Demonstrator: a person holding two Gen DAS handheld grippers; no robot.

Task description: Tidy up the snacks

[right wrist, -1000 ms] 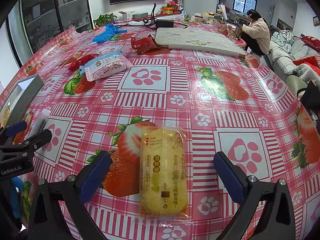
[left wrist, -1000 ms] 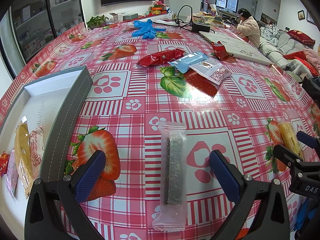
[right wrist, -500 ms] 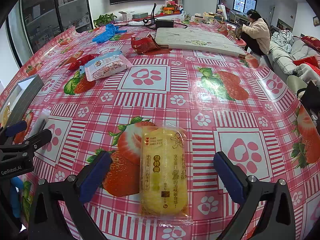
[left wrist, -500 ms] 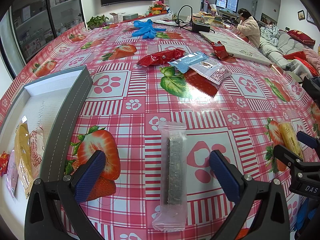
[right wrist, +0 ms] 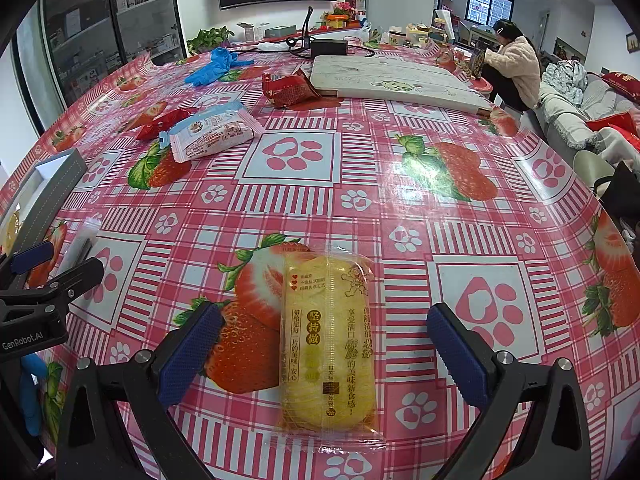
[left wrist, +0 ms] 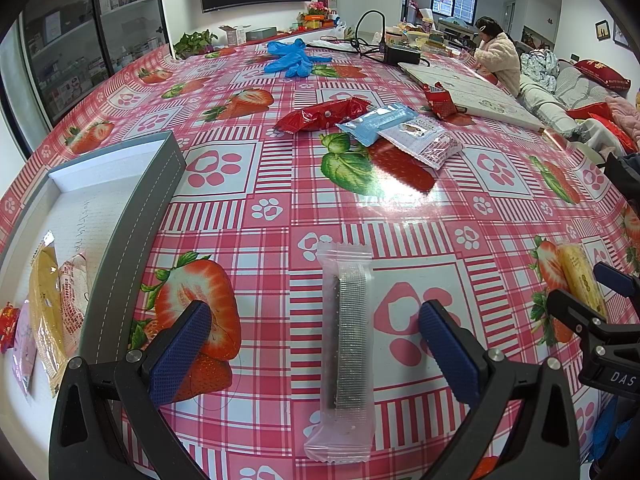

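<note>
The left gripper (left wrist: 314,346) is spread wide with nothing in its grasp, and a long clear packet (left wrist: 346,322) with a dark bar inside lies flat on the tablecloth (left wrist: 280,184) between its two blue pads (left wrist: 180,354), touching neither; the packet runs lengthwise along the line of the fingers, slightly nearer the right-hand pad. The right gripper (right wrist: 324,356) is likewise wide open and empty, and a yellow cake packet (right wrist: 328,344) lies flat between its pads (right wrist: 192,354), roughly centred in the gap and clear of both. Just left of the left gripper stands a grey box (left wrist: 132,236) with a white inside, where a yellow packet (left wrist: 46,308) and a pale printed packet (left wrist: 74,292) already lie, with a small red wrapper (left wrist: 7,326) at the frame edge. Farther up the table, well apart from both grippers, a red packet (left wrist: 324,118), a light blue packet (left wrist: 376,120) and a pink-and-white packet (left wrist: 424,140) lie bunched together, the last two overlapping. Beyond them are another red packet (left wrist: 440,100) against a flat white board (left wrist: 472,94), and a pair of blue gloves (left wrist: 294,58). In the right wrist view the left gripper shows at the left edge with the clear packet beside it.
</note>
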